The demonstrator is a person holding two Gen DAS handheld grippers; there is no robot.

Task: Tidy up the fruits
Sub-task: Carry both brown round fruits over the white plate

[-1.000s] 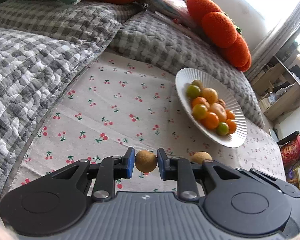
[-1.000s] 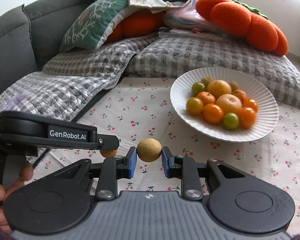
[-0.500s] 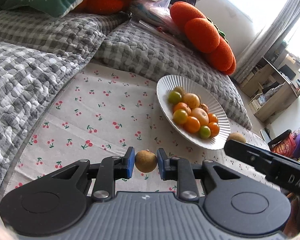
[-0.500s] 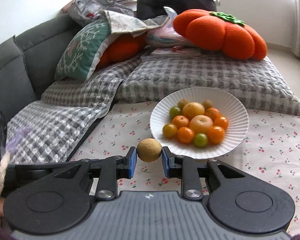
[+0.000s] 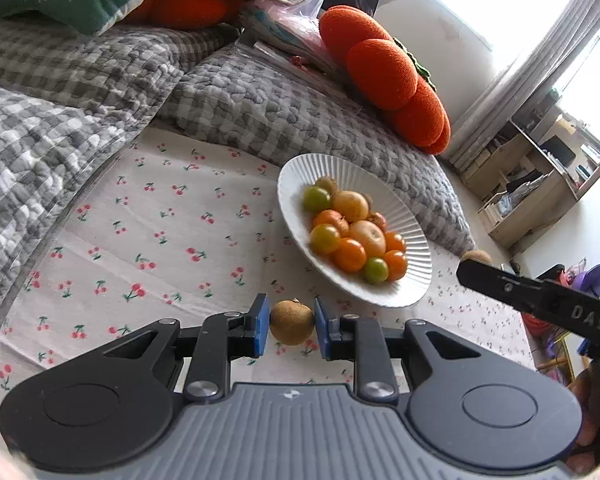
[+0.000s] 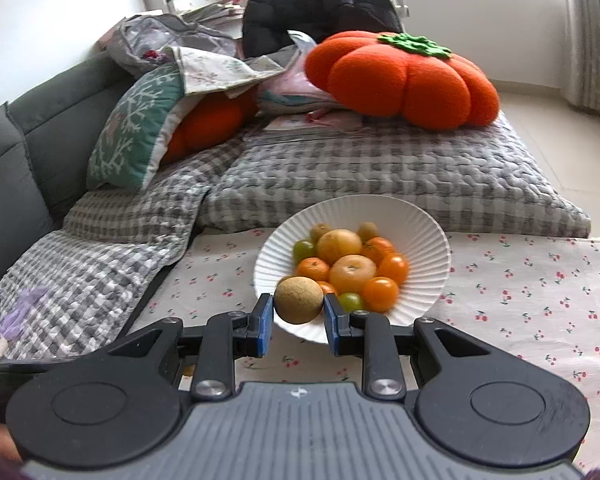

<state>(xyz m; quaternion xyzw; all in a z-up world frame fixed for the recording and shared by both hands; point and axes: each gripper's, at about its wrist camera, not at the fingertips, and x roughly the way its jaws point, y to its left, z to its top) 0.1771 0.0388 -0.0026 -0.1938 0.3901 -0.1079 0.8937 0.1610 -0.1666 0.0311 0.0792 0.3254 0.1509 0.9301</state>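
**Both grippers holding round brown fruits near the white plate**

Left gripper (image 5: 291,326): its blue pads are pressed against a small brown fruit (image 5: 291,322), one pad on each side. The fruit is nearly spherical, so no long axis can be assigned; a small stem nub shows at its top, pointing up and slightly away from the camera. It hangs over the cherry-print cloth (image 5: 172,240), just short of the near rim of the white ribbed plate (image 5: 412,240). Contact with the cloth cannot be determined from this view.

Right gripper (image 6: 298,320): pinching a second brown fruit (image 6: 299,300) between its blue pads. This one is also round, matte and speckled, with no stem visible, so its orientation cannot be told. In the right wrist view it overlaps the near-left rim of the plate (image 6: 432,236) and covers part of an orange fruit behind it. Its height above the rim cannot be judged.

Plate contents: a heap of orange, yellow and green fruits (image 6: 352,268), slightly blurred; those at the back are partly hidden by the front ones.

Obstructions: in the left wrist view only one finger of the right gripper enters from the right edge, with the top of its fruit showing above it. The gripper bodies block the lower part of both views. The plate sits in front of grey checked quilts (image 6: 364,176) and an orange pumpkin cushion (image 6: 400,80).
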